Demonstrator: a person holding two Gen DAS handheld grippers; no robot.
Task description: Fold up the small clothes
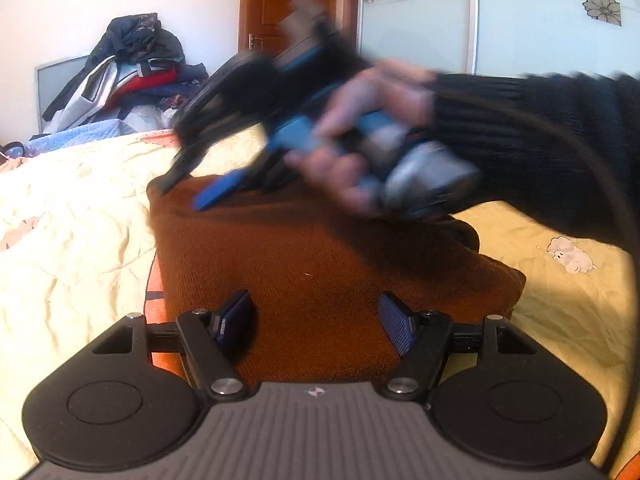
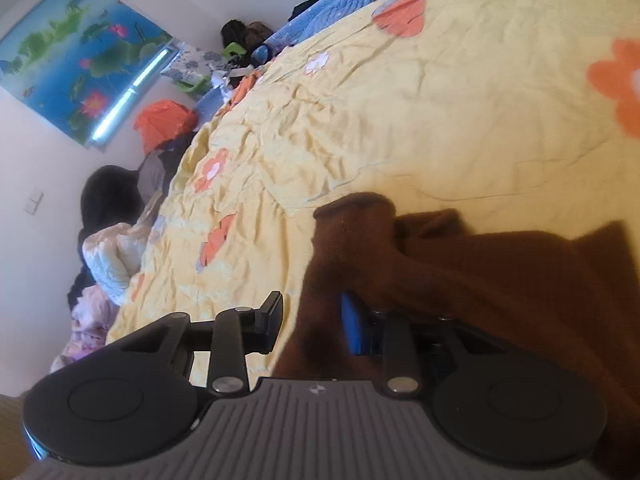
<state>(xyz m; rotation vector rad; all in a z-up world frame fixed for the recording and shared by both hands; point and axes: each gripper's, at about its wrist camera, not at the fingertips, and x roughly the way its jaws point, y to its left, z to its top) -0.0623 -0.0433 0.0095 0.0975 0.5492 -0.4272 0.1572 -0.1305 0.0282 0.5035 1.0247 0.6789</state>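
On yellow bedspread (image 2: 440,100), folded brown garment (image 1: 320,260)

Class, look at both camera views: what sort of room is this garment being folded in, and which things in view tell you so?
Most likely a home bedroom. The brown garment lies on a bed with a yellow flowered quilt, a pile of clothes sits at its far side, and a sliding wardrobe door with flower print stands behind.

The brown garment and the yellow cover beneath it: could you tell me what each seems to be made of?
Brown garment: probably knitted wool or acrylic, matte, with fine ribbed rows. Yellow cover: likely woven cotton, matte, finely creased, with orange flower patches.
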